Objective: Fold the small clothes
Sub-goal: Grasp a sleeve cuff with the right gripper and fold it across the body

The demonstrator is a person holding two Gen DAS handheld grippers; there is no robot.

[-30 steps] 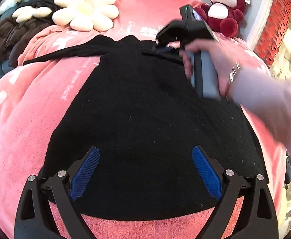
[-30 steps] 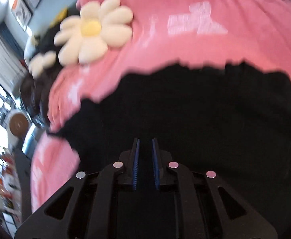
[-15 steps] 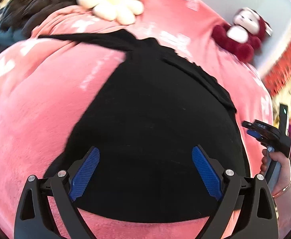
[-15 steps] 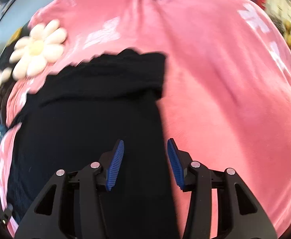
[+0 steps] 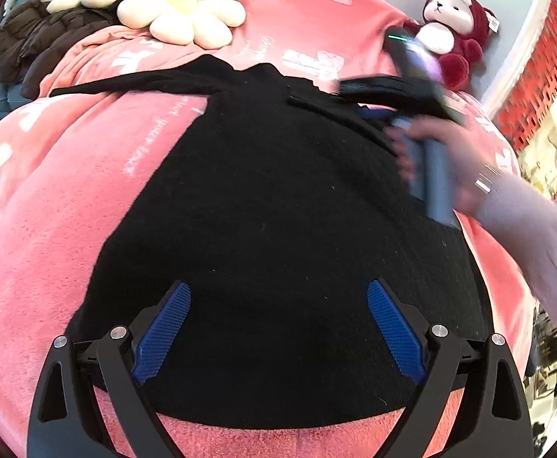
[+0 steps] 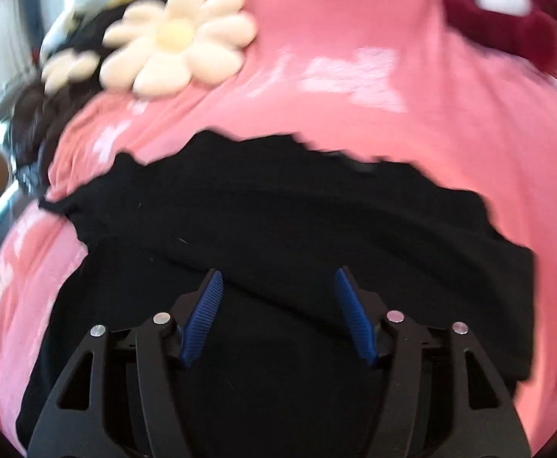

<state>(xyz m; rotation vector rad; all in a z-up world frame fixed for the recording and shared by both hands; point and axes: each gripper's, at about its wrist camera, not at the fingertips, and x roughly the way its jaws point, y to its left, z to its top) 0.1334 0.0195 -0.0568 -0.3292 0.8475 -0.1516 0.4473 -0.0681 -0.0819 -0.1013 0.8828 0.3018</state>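
Observation:
A black knit garment (image 5: 278, 210) lies spread on the pink blanket (image 5: 49, 210), one sleeve trailing to the far left. My left gripper (image 5: 278, 328) hangs open over the garment's near hem, nothing between its blue pads (image 5: 164, 328). My right gripper (image 6: 278, 313) hovers above the garment's (image 6: 278, 229) upper part near a fold, its jaws opening with no cloth pinched between them. In the left wrist view, a hand holds the right gripper's body (image 5: 431, 160) over the garment's far right corner; that part is blurred.
A white daisy cushion (image 5: 181, 7) and a red-and-white plush bear (image 5: 450, 30) sit at the blanket's far side. Dark clothes (image 5: 30, 45) are piled at the far left. A red brick-patterned wall (image 5: 538, 76) stands at the right.
The right gripper went from shut to open. It swung out to the garment's right edge, then came back over the far right corner. The left gripper stayed open above the hem.

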